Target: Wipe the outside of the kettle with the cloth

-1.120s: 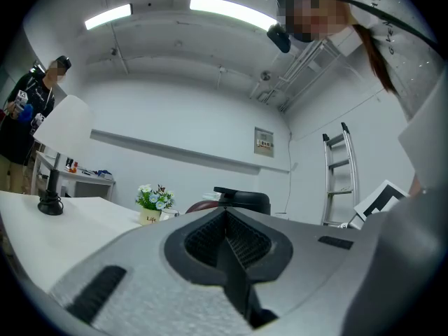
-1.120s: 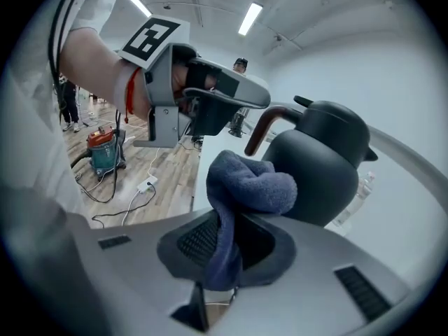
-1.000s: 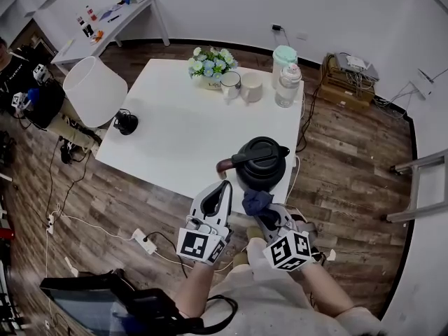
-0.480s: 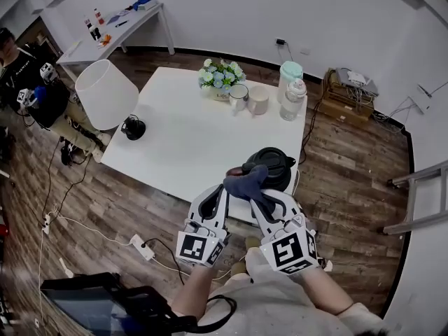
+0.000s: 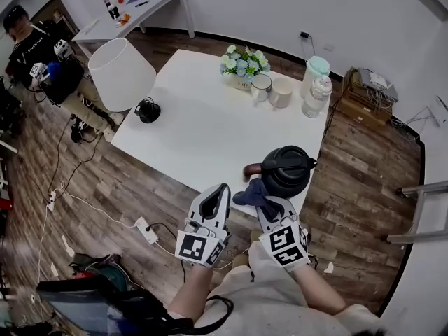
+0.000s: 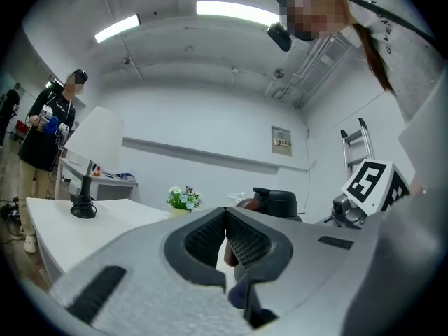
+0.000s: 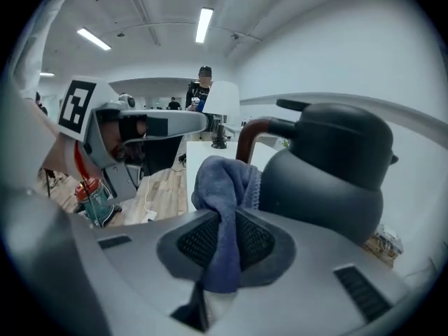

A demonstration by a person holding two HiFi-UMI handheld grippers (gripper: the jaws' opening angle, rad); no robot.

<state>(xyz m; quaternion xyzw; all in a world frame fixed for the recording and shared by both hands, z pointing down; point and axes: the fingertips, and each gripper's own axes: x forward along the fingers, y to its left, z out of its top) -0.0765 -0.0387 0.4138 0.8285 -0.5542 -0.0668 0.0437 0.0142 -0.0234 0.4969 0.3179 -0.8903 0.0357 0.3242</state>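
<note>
Task object: black round-bodied kettle (image 5: 288, 170) with brown handle, upright on the white table (image 5: 203, 124), at its near edge.
Right gripper (image 5: 268, 203): jaws pinch the dark blue cloth (image 5: 252, 192); the bunched free end lies against or just beside the kettle's near side, below the handle.
Left gripper (image 5: 222, 188): jaws pressed together, empty, beside the kettle, off the table.
Progress: judged early; lid, spout side and far side remain.
Edges: table edge directly under the work area; avoid pushing the kettle sideways.
Open room: bare tabletop behind the kettle; mugs (image 5: 271, 89) well apart.
</note>
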